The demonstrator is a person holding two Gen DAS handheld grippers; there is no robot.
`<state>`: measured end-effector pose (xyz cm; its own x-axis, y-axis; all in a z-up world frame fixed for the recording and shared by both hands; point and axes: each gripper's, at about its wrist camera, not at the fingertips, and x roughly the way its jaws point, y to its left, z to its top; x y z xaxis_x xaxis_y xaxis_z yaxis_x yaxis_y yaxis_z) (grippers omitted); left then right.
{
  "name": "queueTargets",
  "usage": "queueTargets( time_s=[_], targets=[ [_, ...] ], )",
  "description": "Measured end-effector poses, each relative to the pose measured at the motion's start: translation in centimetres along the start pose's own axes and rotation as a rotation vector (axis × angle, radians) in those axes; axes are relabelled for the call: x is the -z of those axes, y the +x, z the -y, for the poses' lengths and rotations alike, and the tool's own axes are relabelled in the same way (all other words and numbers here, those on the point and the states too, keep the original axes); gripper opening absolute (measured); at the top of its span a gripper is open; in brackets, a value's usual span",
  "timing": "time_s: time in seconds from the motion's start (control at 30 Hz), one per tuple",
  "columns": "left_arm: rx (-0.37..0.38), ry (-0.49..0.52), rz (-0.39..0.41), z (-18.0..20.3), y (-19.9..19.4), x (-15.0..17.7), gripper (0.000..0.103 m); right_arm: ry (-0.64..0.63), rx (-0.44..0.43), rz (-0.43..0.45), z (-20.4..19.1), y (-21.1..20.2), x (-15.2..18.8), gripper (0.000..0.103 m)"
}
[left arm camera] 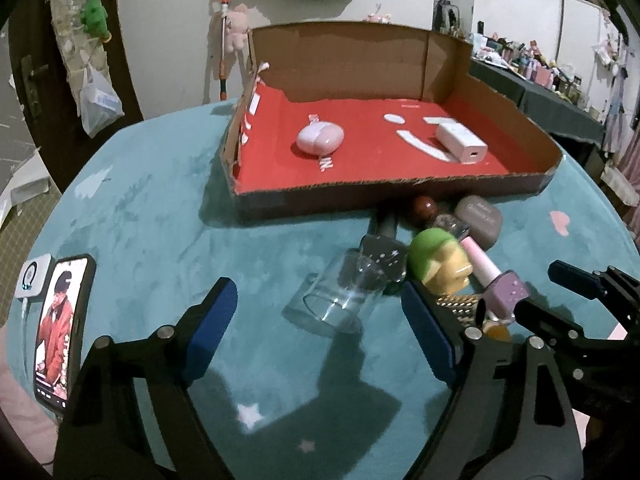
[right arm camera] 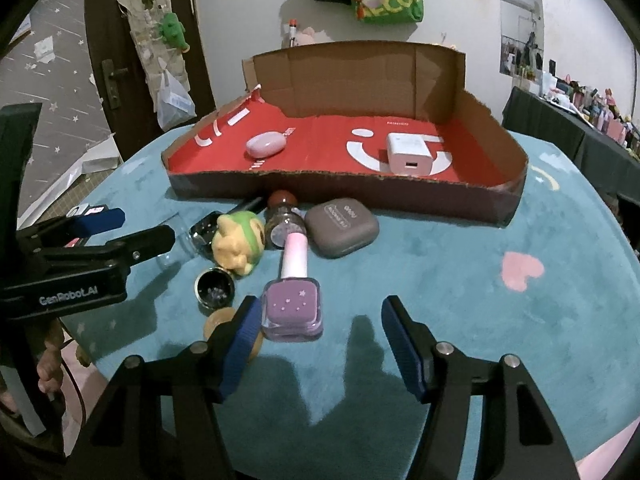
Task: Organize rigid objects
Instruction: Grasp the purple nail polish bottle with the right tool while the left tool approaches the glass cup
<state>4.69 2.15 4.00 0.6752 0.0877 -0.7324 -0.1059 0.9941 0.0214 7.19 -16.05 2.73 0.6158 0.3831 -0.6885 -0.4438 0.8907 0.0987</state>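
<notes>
Your left gripper [left arm camera: 316, 332], jaws spread, frames the tipped clear glass [left arm camera: 340, 296] on the teal surface [left arm camera: 160, 220]. Your right gripper [right arm camera: 316, 344], jaws apart, touches only the purple bottle [right arm camera: 294, 306]. The cardboard tray [right arm camera: 400, 194] hides the brown-capped bottle's [right arm camera: 282, 200] far side.

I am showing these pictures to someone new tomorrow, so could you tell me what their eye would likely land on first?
Probably the shallow cardboard tray with its bright red floor, at the far side of the teal table, holding a pink case and a white charger. Next, the cluster just in front of it: a green-and-yellow toy figure, a grey case and a purple nail polish bottle lying by the right gripper.
</notes>
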Motion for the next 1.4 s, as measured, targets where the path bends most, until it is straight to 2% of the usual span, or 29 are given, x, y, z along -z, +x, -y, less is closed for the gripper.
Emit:
queueTargets(
  time_s=[0.53, 0.6, 0.73, 0.8, 0.83, 0.87, 0.97, 1.1, 1.2, 1.27, 1.4],
  targets=[
    [0.015, -0.012, -0.061, -0.6, 2.5, 0.7, 0.077, -0.009, -0.010, -0.029, -0.4, 2.4, 0.0, 0.065],
    [0.022, -0.016, -0.064, -0.6, 2.7, 0.7, 0.073, -0.016, -0.012, -0.004, -0.4, 2.7, 0.0, 0.065],
    [0.044, -0.017, -0.080, -0.5, 3.2, 0.8, 0.054, -0.021, -0.010, 0.034, -0.4, 3.3, 0.0, 0.064],
    [0.037, -0.010, -0.076, -0.4, 3.2, 0.9, 0.048, -0.041, -0.007, 0.044, -0.8, 3.5, 0.0, 0.057],
    [0.042, -0.009, -0.072, -0.3, 3.1, 0.9, 0.041, -0.057, -0.014, 0.043, -1.0, 3.5, -0.1, 0.049],
    [0.044, -0.008, -0.071, -0.3, 3.1, 0.9, 0.041, -0.068, -0.022, 0.042, -1.2, 3.5, 0.0, 0.038],
    [0.049, -0.007, -0.065, -0.3, 2.8, 0.9, 0.040, -0.109, -0.008, 0.037, -1.9, 3.4, 0.0, 0.038],
    [0.053, -0.016, -0.047, -0.5, 2.1, 0.7, 0.037, -0.094, -0.028, 0.022, -1.6, 3.2, -0.1, 0.038],
    [0.055, -0.020, -0.024, -0.7, 1.3, 0.4, 0.032, -0.088, -0.047, 0.023, -1.6, 2.7, -0.2, 0.038],
    [0.066, -0.025, -0.013, -0.7, 0.8, 0.1, 0.022, -0.089, -0.061, 0.033, -1.8, 2.0, -0.4, 0.038],
    [0.085, -0.026, -0.011, -0.5, 0.7, -0.1, 0.022, -0.093, -0.067, 0.058, -2.0, 0.9, -0.8, 0.038]
  ],
)
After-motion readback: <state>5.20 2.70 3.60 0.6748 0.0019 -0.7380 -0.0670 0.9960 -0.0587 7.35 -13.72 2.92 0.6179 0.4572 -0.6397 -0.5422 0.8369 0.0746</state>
